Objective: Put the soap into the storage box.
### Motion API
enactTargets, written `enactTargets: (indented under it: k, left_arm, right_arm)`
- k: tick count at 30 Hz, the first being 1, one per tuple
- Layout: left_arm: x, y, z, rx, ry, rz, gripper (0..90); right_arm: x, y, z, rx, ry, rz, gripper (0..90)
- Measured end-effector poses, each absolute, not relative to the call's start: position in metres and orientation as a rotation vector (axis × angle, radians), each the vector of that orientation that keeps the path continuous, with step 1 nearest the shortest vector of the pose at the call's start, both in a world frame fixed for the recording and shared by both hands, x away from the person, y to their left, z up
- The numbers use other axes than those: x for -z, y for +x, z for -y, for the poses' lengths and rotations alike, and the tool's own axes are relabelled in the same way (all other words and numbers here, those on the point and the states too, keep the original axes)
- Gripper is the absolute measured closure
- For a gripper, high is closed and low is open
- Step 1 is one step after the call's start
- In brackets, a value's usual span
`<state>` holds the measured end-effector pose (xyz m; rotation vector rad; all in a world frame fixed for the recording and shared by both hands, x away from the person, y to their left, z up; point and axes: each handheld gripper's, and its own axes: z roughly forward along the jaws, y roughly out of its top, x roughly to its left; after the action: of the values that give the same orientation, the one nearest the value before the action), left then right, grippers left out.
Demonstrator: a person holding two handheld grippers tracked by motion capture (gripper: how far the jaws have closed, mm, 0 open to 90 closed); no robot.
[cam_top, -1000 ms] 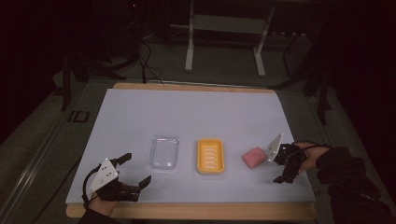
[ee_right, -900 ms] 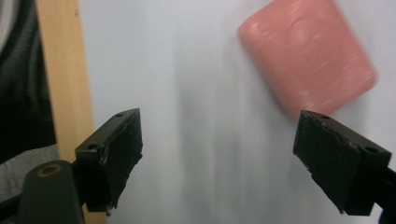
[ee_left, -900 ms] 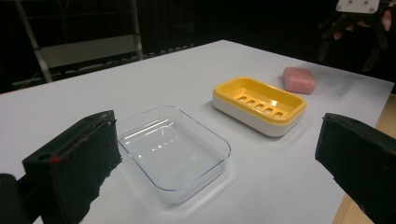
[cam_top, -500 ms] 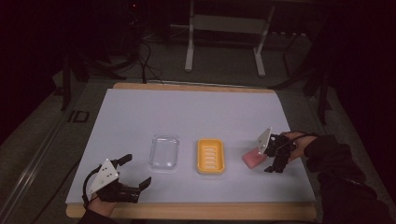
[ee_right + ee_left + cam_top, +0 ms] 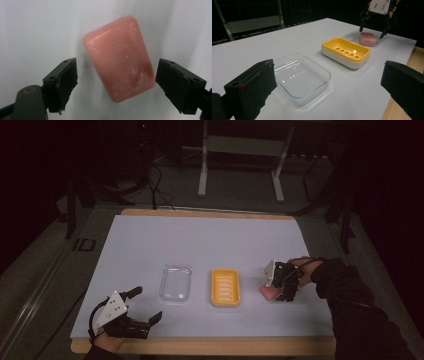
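Dim room, dark beyond the table; a pale metal stand and loose cables on the floor at the far side.

Table: white top with a wooden edge showing along the near and far sides.

Clear plastic tray: rectangular, rounded corners, empty, lying left of centre on the table. In the left gripper view it sits just beyond the near jaws, flat on the white surface.

Yellow soap dish: yellow slotted insert in a white base, just right of the clear tray, apart from it. Empty.

Pink soap bar: lying flat on the table, right of the yellow dish and not touching it. Rounded rectangle, scuffed pale marks on its upper face, seen close in the right gripper view.

Right gripper: held from the right by a hand in a dark sleeve, pointed down over the soap. Jaws spread wide, one on either side of the bar, with a gap visible between each pad and the soap; nothing gripped.

Left gripper: at the near left corner of the table, resting low near the edge, grey three-cornered plate on top. Jaws parted wide, holding nothing, aimed toward the clear tray.
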<state>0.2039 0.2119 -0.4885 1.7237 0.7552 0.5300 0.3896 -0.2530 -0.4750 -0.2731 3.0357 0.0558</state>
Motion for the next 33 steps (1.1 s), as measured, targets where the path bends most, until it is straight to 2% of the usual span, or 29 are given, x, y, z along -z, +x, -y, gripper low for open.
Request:
enactTargets:
  k: [9,10,21,33]
  left_arm:
    - [0.489,0.204,-0.212,-0.511,1.728,-0.753,0.2]
    - [0.489,0.205,-0.212,-0.509,1.729,-0.754,0.2]
    - [0.49,0.205,-0.211,-0.507,1.729,-0.756,0.2]
    - [0.49,0.206,-0.211,-0.506,1.732,-0.757,0.2]
  right_arm:
    - [0.487,0.395,0.248,-0.062,-0.288,-3.058,18.2]
    - [0.49,0.397,0.247,-0.06,-0.299,-3.069,22.6]
    - [0.494,0.405,0.25,-0.077,-0.265,-3.138,36.5]
    - [0.491,0.413,0.254,-0.182,0.044,-3.222,37.3]
